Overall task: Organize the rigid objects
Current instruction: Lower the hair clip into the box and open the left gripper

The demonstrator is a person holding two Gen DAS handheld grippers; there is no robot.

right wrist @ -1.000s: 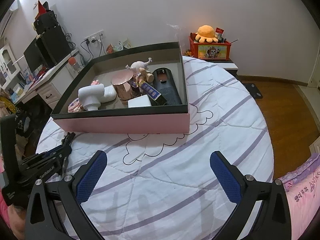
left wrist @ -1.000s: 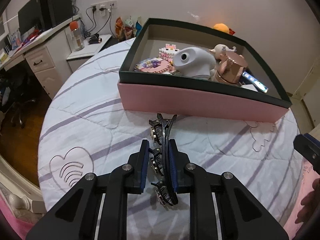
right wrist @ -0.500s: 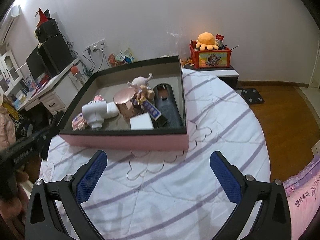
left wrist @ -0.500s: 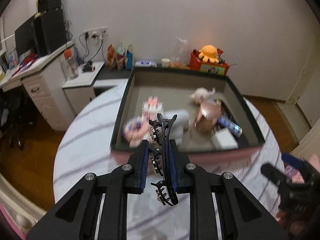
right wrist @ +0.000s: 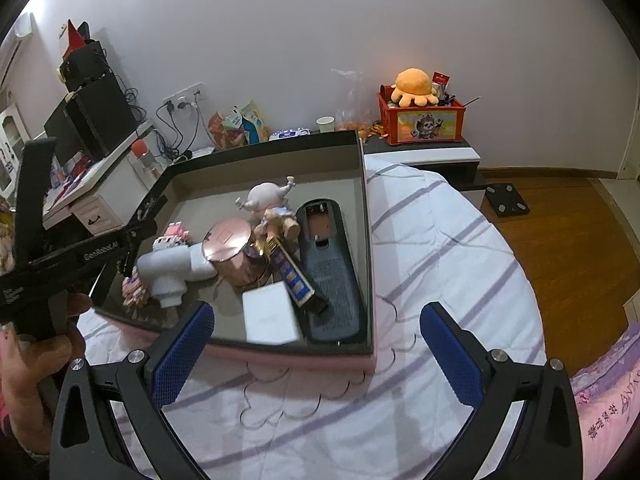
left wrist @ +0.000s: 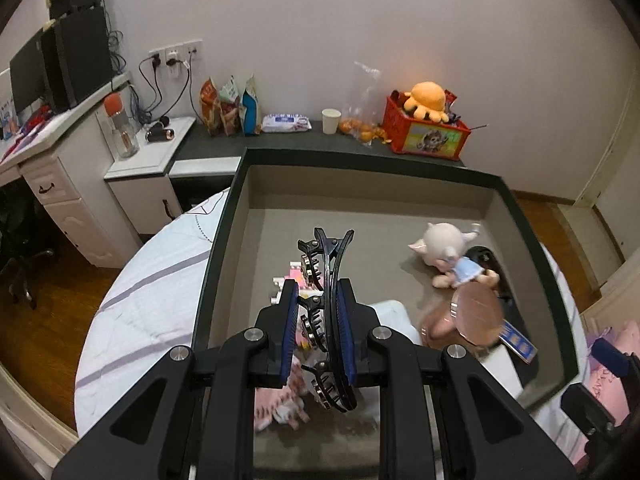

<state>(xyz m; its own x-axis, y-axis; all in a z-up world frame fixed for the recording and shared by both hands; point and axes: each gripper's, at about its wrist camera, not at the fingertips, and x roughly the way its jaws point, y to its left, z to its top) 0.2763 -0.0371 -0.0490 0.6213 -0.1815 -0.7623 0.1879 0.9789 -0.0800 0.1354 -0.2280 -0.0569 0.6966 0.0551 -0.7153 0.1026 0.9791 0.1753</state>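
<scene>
Clamped between the blue pads of the left tongs, a black toothed plastic hair claw clip is held above the large shallow box with dark rim and pink outer wall, over its near left part, where a pink block toy and a white handheld device lie. The step in hand is judged to be the placing of the clip in the box. A bare patch of grey floor toward the far left corner is called for next, then a lowering and release. The right tongs are spread wide and empty, held over the striped bed cover just before the box.
</scene>
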